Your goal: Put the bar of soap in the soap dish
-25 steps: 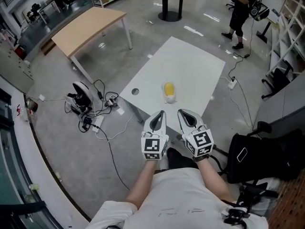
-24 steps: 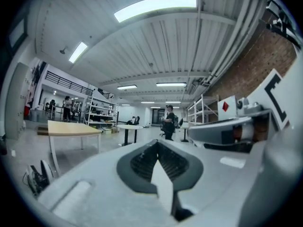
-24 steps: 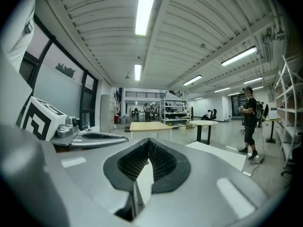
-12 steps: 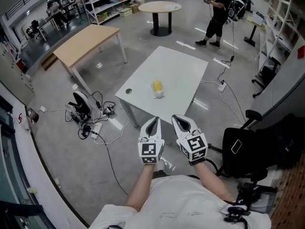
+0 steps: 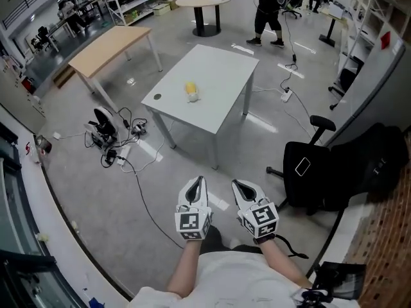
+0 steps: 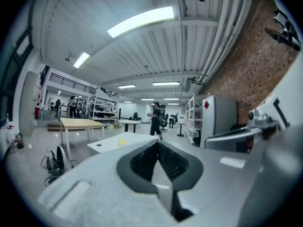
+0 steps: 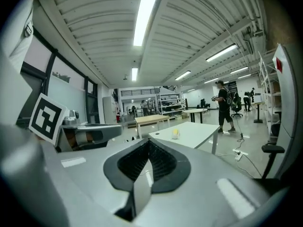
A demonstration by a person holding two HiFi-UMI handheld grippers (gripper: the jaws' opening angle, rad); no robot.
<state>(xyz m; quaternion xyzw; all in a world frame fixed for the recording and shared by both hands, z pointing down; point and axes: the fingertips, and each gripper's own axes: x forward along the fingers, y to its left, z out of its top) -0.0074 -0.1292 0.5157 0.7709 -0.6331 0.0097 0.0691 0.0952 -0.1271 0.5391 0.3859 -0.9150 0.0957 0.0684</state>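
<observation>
We hold the left gripper and the right gripper side by side, low and nearly level, each with its jaws together on nothing. The bar of soap lies on the white table well ahead, too small for us to read its long axis. Only the head view shows the black chair to the right.

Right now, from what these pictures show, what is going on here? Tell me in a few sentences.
A person stands on the open floor, well short of the white table, holding the left gripper and the right gripper out in front. Both grippers are shut and empty. On the table lies the yellow bar of soap with a small white thing right beside it, probably the soap dish; from here it is unclear whether the soap sits in it.
</observation>
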